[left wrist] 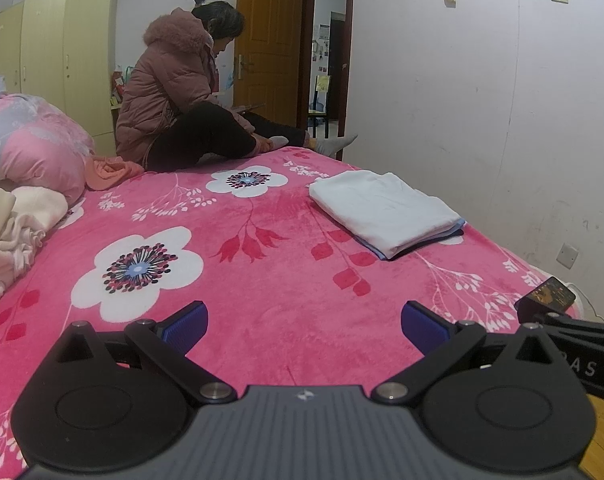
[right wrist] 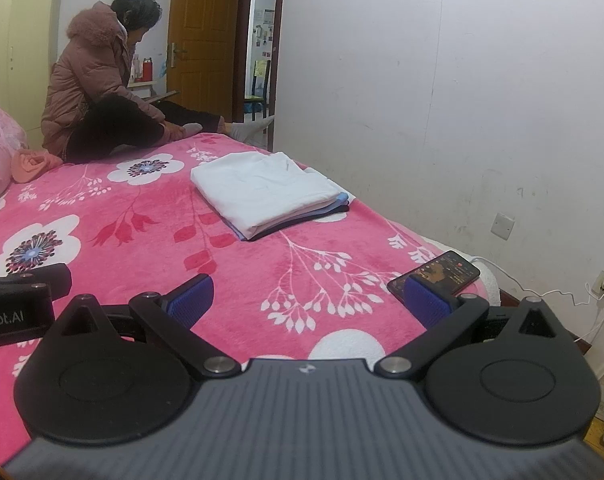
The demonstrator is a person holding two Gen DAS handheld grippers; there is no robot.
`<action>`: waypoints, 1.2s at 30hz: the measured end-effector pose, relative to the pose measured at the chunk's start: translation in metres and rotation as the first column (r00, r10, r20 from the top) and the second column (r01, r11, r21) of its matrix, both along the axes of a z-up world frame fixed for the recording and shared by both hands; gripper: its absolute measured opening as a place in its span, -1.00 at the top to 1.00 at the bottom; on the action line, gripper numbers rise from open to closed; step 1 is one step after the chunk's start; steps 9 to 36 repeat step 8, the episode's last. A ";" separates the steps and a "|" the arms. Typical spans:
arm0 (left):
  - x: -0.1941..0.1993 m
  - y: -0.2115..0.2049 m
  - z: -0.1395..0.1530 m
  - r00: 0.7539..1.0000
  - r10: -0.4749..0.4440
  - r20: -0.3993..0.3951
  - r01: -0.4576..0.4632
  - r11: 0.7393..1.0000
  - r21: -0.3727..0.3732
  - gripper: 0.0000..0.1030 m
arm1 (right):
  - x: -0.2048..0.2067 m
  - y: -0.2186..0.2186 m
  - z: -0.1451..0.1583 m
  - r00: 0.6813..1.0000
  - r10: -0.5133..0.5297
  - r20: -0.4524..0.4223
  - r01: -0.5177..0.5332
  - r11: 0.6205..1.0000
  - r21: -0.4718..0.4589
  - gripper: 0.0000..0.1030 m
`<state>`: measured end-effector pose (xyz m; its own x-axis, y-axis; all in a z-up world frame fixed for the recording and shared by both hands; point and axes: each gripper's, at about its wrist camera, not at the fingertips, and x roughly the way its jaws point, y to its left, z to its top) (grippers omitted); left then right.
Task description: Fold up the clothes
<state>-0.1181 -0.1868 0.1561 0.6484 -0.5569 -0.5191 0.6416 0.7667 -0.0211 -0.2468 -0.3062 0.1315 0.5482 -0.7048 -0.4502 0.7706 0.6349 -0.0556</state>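
A folded stack of clothes, white on top with blue and dark layers beneath (left wrist: pixel 386 210) (right wrist: pixel 267 194), lies on the pink flowered blanket (left wrist: pixel 261 280) (right wrist: pixel 141 240) towards the right wall. A heap of unfolded cream and white clothes (left wrist: pixel 13 228) sits at the left edge in the left wrist view. My left gripper (left wrist: pixel 304 326) hovers low over the blanket, open and holding nothing, well short of the stack. My right gripper (right wrist: pixel 309 300) is open as well, with nothing between its blue pads (right wrist: pixel 191 300), and part of the left gripper's body (right wrist: pixel 21 304) shows at its left.
A person in a pink padded coat (left wrist: pixel 169 88) (right wrist: pixel 97 76) sits at the far end of the bed. A phone (right wrist: pixel 436 274) (left wrist: pixel 548 298) lies at the bed's right edge, with a charging cable (right wrist: pixel 542 292) running to the wall. A pink quilt (left wrist: pixel 29 140) and orange cloth (left wrist: pixel 107 172) lie at far left.
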 end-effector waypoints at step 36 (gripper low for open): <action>0.000 0.001 0.000 1.000 -0.001 0.000 0.001 1.000 -0.002 -1.00 | 0.001 0.001 0.001 1.000 0.003 0.001 -0.003 1.000 -0.003 -0.97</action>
